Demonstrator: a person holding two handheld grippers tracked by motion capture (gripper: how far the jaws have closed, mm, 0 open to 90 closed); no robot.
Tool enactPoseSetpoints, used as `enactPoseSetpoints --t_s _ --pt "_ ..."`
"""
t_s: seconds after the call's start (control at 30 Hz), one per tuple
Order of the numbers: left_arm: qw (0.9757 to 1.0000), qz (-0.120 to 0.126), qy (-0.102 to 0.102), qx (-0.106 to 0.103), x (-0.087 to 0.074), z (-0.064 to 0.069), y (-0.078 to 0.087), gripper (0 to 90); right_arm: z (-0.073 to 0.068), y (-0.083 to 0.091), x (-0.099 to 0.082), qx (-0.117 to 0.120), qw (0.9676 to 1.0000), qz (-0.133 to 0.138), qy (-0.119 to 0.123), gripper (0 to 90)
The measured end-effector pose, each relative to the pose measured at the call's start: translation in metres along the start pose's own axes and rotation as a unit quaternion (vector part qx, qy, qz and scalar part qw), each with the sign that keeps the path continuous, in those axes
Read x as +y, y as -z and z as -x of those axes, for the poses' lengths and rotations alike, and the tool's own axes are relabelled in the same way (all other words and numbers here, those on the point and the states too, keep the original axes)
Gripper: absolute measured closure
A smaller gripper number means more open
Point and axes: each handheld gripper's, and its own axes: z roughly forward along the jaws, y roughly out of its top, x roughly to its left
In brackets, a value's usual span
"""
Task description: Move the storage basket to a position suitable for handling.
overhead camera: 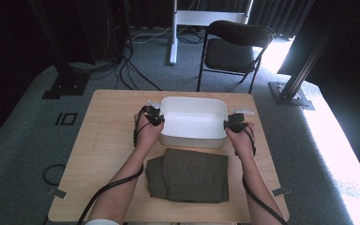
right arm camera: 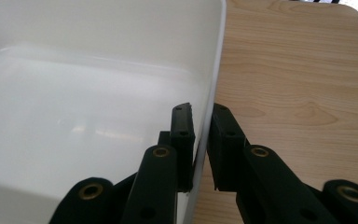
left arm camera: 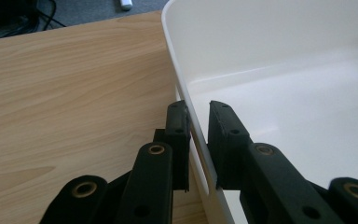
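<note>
A white plastic bin (overhead camera: 194, 137) stands empty on the wooden table, past the middle. My left gripper (overhead camera: 155, 119) is shut on the bin's left wall (left arm camera: 182, 84), one jaw outside and one inside, just by a handle slot. At the bin's other side my right gripper (overhead camera: 235, 123) is shut on the right wall (right arm camera: 216, 60) in the same way. A folded olive-green garment (overhead camera: 190, 174) lies flat on the table in front of the bin, between the person's forearms.
The wooden table (overhead camera: 103, 136) has bare surface to the left and right of the bin. Beyond the table a black folding chair (overhead camera: 232, 49) stands on grey carpet, with cables and black frame posts around it.
</note>
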Motion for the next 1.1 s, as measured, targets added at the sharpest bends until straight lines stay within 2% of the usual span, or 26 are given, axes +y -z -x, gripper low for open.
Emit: enactPoseSetpoints --t_s 0.4,0.53,0.67,0.7,0.93,0.97,1.0,1.03,1.07,1.1 --pt "0.9998 -0.006 -0.017 -0.013 0.012 0.031 -0.011 79.9 0.035 0.006 -0.003 -0.007 0.9998 -0.003 -0.017 81.4" --pt "0.9997 -0.009 -0.021 -0.013 0.013 0.039 -0.011 79.5 0.043 0.007 -0.004 -0.011 0.9998 -0.002 -0.013 81.8" --pt "0.9997 -0.006 -0.019 -0.013 0.012 0.040 -0.010 79.3 0.046 0.007 -0.004 -0.010 0.9999 -0.001 -0.013 81.7" --pt "0.9997 -0.006 -0.017 -0.014 0.011 0.039 -0.010 79.3 0.045 0.006 -0.004 -0.012 0.9999 -0.001 -0.006 81.6" --pt "0.9995 -0.008 -0.022 -0.020 0.012 0.038 -0.010 77.8 0.045 0.006 -0.003 -0.010 0.9999 -0.002 -0.002 81.1" --pt "0.9994 -0.009 -0.020 -0.025 0.012 0.037 -0.010 77.6 0.045 0.006 -0.003 -0.009 1.0000 -0.003 -0.001 78.6" --pt "0.9993 -0.010 -0.023 -0.026 0.012 0.036 -0.010 77.2 0.045 0.006 -0.004 -0.002 1.0000 -0.004 0.000 72.2" --pt "0.9992 -0.011 -0.025 -0.029 0.012 0.036 -0.010 76.6 0.045 0.006 -0.004 0.000 0.9999 -0.010 0.008 68.3" --pt "0.9992 -0.011 -0.025 -0.029 0.012 0.036 -0.010 76.2 0.045 0.006 -0.004 0.000 0.9999 -0.010 0.008 68.3" --pt "0.9989 -0.016 -0.028 -0.034 0.012 0.036 -0.010 76.2 0.045 0.006 -0.004 0.003 0.9998 -0.012 0.016 64.5"
